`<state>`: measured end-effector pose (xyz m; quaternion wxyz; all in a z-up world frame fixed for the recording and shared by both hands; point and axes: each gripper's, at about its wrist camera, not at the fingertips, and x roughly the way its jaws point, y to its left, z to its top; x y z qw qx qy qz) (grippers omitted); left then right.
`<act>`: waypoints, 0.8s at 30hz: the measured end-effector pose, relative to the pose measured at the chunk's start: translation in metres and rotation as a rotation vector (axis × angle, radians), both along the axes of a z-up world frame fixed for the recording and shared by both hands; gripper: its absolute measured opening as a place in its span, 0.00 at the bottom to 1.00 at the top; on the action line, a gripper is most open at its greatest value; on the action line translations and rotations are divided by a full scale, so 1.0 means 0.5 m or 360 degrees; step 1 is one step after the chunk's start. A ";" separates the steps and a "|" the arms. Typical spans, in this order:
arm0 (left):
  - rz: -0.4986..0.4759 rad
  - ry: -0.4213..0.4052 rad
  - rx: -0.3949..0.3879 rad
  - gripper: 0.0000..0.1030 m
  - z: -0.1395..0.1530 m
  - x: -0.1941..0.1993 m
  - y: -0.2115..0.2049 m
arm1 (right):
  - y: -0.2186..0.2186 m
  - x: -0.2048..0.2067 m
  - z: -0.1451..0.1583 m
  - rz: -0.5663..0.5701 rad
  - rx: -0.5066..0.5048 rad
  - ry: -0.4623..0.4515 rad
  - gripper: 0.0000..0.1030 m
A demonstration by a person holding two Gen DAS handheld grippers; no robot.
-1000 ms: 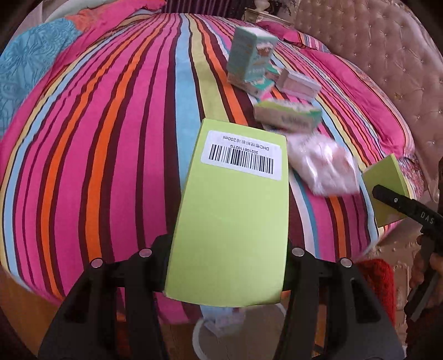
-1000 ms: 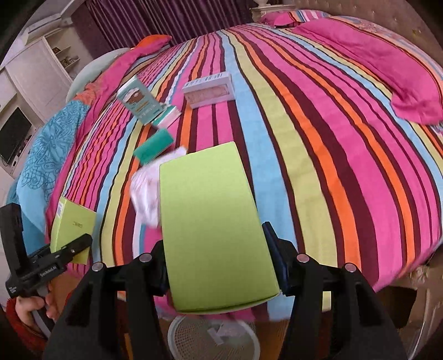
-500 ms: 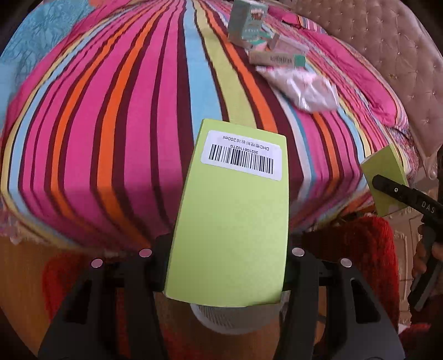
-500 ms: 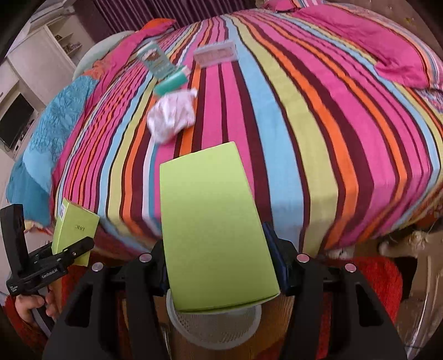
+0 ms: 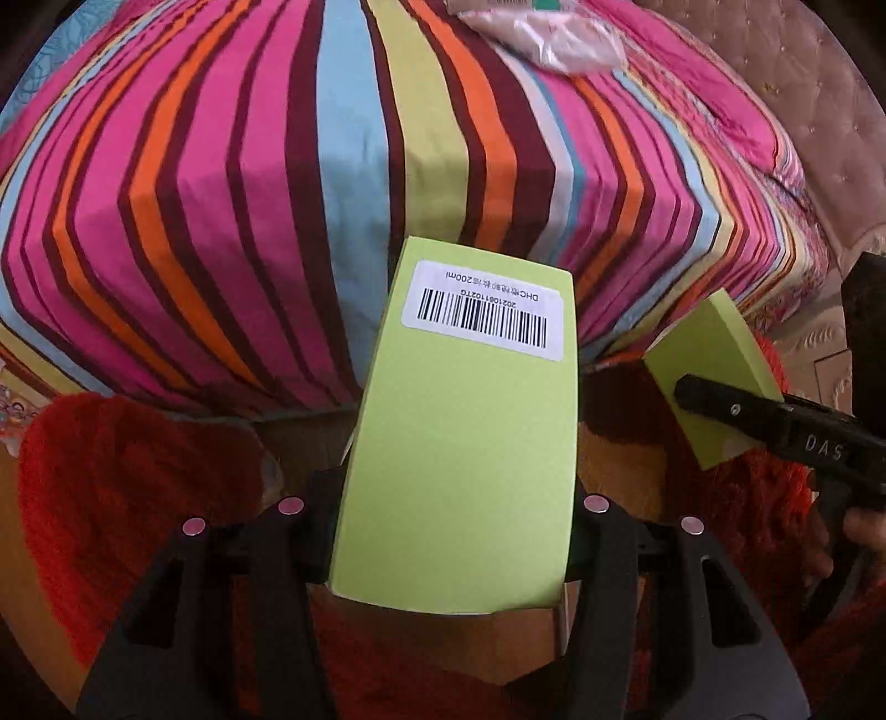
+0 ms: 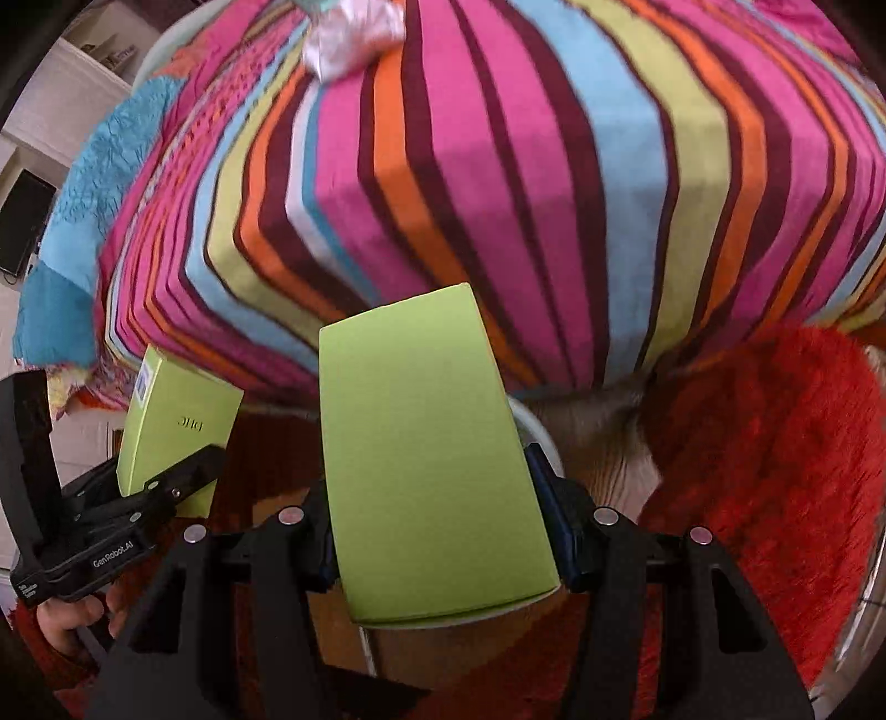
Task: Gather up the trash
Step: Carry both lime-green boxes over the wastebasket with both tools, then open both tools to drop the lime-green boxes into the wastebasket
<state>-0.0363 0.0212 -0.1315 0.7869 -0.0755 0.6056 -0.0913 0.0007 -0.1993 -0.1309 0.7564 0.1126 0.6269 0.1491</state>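
Note:
My left gripper [image 5: 454,520] is shut on a lime green box with a barcode label [image 5: 465,432], held low beside the striped bed. My right gripper [image 6: 437,531] is shut on a second lime green box [image 6: 432,459]. Each view shows the other gripper with its box: the right one in the left wrist view [image 5: 714,376], the left one in the right wrist view [image 6: 177,426]. A white basket rim [image 6: 531,432] peeks out behind the right box; most of it is hidden. A crumpled pink-white plastic wrapper [image 5: 554,39] lies on the bed.
The striped bed [image 5: 332,166] fills the upper half of both views. A red shaggy rug [image 6: 775,471] covers the wooden floor below. A tufted headboard [image 5: 819,111] stands at the right. A white cabinet [image 6: 55,111] stands at the far left.
Both grippers have dropped from above the bed to below its edge, each keeping its green box. The boxes on the bed have slid out of view at the top.

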 end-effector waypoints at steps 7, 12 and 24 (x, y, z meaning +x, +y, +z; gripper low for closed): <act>-0.0022 0.0117 0.0014 0.50 -0.038 -0.001 -0.006 | 0.013 -0.004 -0.036 0.0046 -0.0049 0.0137 0.51; -0.0086 0.0229 0.0049 0.50 -0.078 0.005 -0.026 | 0.037 0.001 -0.067 0.0114 -0.0088 0.0237 0.51; -0.0134 0.0507 0.0075 0.50 -0.179 0.020 -0.049 | 0.075 -0.003 -0.148 0.0190 -0.0136 0.0442 0.51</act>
